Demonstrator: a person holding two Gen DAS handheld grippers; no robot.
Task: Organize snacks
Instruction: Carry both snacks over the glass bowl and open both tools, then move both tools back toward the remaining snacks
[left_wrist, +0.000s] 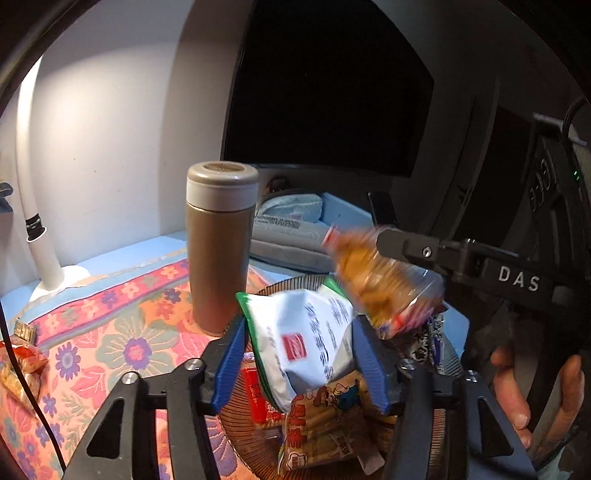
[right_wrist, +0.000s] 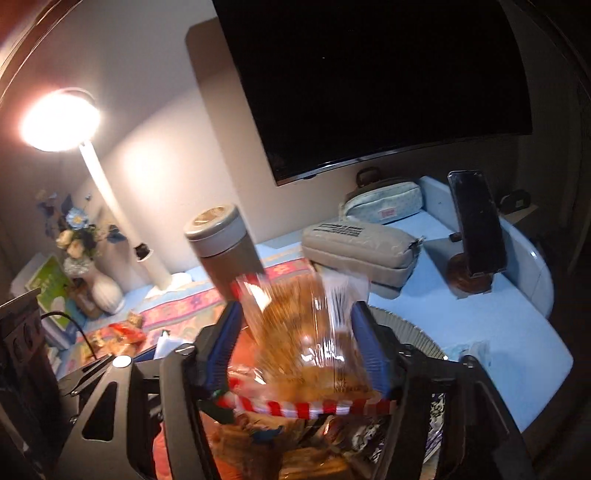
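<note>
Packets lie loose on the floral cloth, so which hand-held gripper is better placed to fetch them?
Probably left: the red-orange plastic snack packets lie on the left hand-held gripper's outer side; the right hand-held gripper is farther, over the ribbed round plate.

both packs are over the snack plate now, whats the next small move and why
Probably open both grippers a little wider and lift them straight up. The white pack sits between the left gripper fingers and the clear pack between the right gripper fingers, both over the plate already piled with snacks. Whether the pads are pressing on them cannot be told, and the clear pack is blurred.
</note>
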